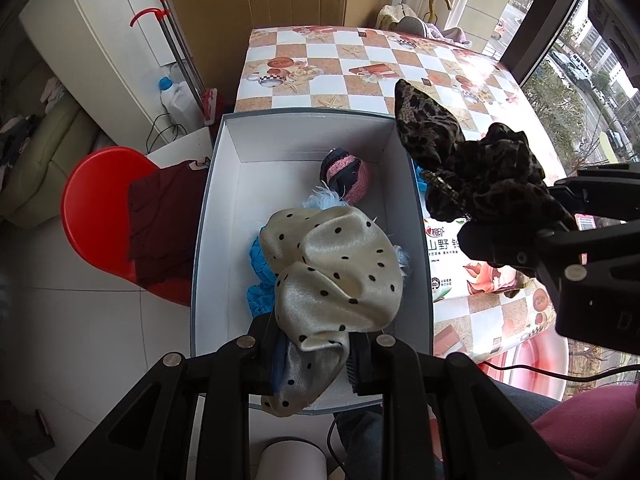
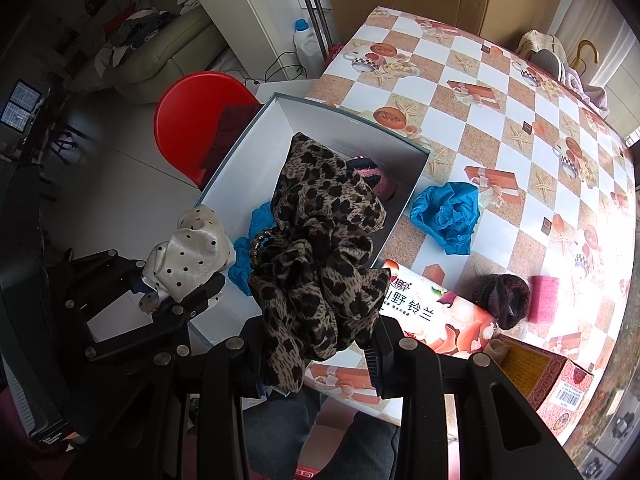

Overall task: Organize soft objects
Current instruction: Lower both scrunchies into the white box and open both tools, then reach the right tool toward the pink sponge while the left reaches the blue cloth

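My left gripper (image 1: 314,364) is shut on a cream polka-dot satin scrunchie (image 1: 336,276), held above the near end of a white open box (image 1: 298,148). The same scrunchie (image 2: 192,252) and left gripper (image 2: 182,294) show at the left of the right wrist view. My right gripper (image 2: 320,354) is shut on a leopard-print scrunchie (image 2: 320,248), which hangs over the box's right wall (image 2: 400,208); from the left wrist it appears as a dark bundle (image 1: 480,168). Inside the box lie a pink-and-black fuzzy item (image 1: 348,176), a pale blue fluffy one (image 1: 320,202) and a blue cloth (image 1: 260,284).
On the checked table (image 2: 500,120) lie a blue cloth (image 2: 446,214), a dark brown knitted item (image 2: 502,296), a pink pad (image 2: 544,298), a tissue pack (image 2: 432,316) and a red carton (image 2: 560,384). A red chair (image 1: 96,216) with dark red cloth (image 1: 164,216) stands left of the box.
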The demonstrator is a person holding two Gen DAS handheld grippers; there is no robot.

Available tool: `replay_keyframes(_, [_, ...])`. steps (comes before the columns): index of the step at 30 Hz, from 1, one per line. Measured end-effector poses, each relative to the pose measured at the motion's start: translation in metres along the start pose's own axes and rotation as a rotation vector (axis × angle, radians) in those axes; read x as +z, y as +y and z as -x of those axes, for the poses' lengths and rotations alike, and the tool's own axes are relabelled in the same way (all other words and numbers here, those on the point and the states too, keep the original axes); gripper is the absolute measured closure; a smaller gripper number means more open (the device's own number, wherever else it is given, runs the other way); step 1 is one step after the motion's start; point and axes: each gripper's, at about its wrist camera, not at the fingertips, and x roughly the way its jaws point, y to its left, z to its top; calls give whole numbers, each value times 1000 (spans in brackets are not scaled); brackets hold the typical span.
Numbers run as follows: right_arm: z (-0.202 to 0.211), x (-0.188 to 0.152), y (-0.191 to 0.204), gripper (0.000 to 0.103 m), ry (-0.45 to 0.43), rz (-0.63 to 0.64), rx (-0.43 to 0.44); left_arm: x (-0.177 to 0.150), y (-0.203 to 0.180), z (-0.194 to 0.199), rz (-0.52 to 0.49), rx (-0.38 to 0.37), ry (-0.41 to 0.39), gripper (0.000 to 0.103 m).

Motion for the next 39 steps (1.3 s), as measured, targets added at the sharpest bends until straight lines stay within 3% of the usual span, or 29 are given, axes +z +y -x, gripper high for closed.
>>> replay_keyframes(3, [-3,5,5,66,3,17,5,1,3,-1,13,3,5,76])
replay_keyframes(5, [-4,7,6,65,5,20,10,1,5,-1,21,0,6,68])
replay_keyframes(7, [-3,9,6,53,2,20,16,3,6,0,25,2,1,52])
replay_keyframes(8, [-2,10,6,52,-3,20,16,3,5,1,25,2,-3,48])
replay_keyframes(10, [1,12,6,52,-5,23,17,4,4,2,16,2,-13,29])
replay_keyframes(11, [1,13,5,52,-6,21,15,5,3,4,13,1,-25,26])
replay_keyframes(12, [2,14,4,47,-6,18,12,6,2,5,10,1,-35,21])
replay_keyframes(13, [3,15,2,29,-7,13,10,7,1,6,9,-3,-45,20])
replay_keyframes(15, [8,15,-2,12,-23,-10,7,9,0,6,13,-17,-50,15])
replay_keyframes(19, [12,14,-16,12,-13,-55,24,14,-4,2,24,-13,-36,0])
replay_keyframes(26, [29,-1,-65,12,22,-177,48,32,-14,9,16,-73,-90,0])
replay_keyframes(30, [62,-10,-120,10,-12,-269,-7,54,-32,9,-22,-108,-77,0])
replay_keyframes(31, [69,-12,-137,0,-17,-298,-22,60,-38,8,-37,-113,-71,0])
replay_keyframes(35, [92,-24,-206,0,-32,-409,-88,81,-72,0,-121,-111,-47,0])
replay_keyframes(39, [81,-37,-267,0,27,-493,-91,102,-116,-17,-264,-76,-14,0])
